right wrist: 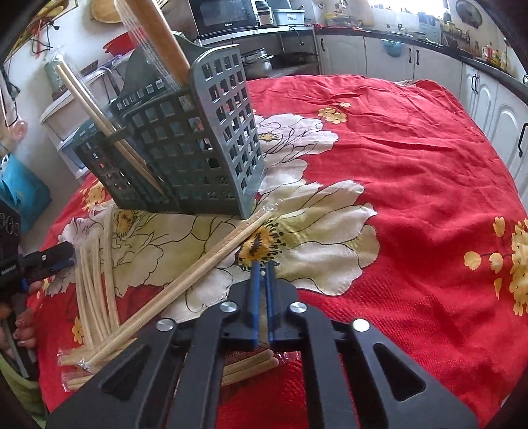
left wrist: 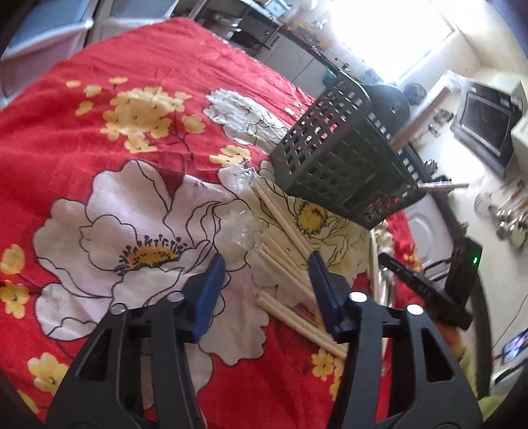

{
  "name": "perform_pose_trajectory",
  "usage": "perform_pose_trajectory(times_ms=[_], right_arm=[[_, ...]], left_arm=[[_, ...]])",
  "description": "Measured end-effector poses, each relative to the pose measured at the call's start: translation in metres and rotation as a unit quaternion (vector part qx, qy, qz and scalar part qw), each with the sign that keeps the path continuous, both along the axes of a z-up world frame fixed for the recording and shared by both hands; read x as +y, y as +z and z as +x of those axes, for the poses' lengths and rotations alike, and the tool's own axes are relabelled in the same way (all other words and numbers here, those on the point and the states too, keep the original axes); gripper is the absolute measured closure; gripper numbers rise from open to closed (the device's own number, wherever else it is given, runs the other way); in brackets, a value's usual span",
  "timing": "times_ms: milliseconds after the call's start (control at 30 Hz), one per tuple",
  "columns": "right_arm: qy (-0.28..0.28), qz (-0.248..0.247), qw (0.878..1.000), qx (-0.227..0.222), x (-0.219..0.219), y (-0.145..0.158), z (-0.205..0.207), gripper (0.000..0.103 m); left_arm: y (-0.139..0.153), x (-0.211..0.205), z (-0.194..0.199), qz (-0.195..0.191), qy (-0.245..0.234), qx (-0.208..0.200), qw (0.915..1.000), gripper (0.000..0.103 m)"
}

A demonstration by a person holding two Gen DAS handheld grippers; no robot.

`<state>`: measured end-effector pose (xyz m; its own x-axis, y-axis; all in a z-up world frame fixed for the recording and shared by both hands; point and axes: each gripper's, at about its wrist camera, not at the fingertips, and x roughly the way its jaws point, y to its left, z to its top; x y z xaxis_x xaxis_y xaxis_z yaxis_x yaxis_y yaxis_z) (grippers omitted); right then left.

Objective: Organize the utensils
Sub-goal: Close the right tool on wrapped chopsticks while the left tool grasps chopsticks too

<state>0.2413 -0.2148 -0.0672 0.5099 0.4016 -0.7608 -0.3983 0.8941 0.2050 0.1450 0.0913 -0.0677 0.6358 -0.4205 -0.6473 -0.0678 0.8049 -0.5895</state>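
Note:
A dark green lattice utensil basket stands on the red flowered cloth; in the right wrist view the basket holds a wooden chopstick pair and a thick wooden handle. Several cream chopsticks in clear wrappers lie before it. My left gripper is open, its fingers spread just above these chopsticks. My right gripper is shut with nothing visibly between its blue fingers. A wrapped wooden chopstick pair lies just left of it, and the cream chopsticks lie further left.
The red flowered cloth covers a round table. Kitchen cabinets and a microwave stand behind it. More wooden sticks lie under my right gripper. The left gripper shows at the left edge.

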Motion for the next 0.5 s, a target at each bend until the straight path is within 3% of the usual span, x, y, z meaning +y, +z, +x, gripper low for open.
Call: perform_pose_trajectory(times_ms=[200,500], right_arm=[[-0.007,0.005,1.000,-0.017,-0.002,0.009,-0.002,0.102],[-0.004,0.013,0.999,-0.031,-0.002,0.023,-0.004,0.102]], left_arm=[[-0.007,0.010,0.010,-0.054,0.011,0.016,0.9983,0.074],[-0.004,0.015,0.013,-0.067,0.012,0.015,0.9976,0.096]])
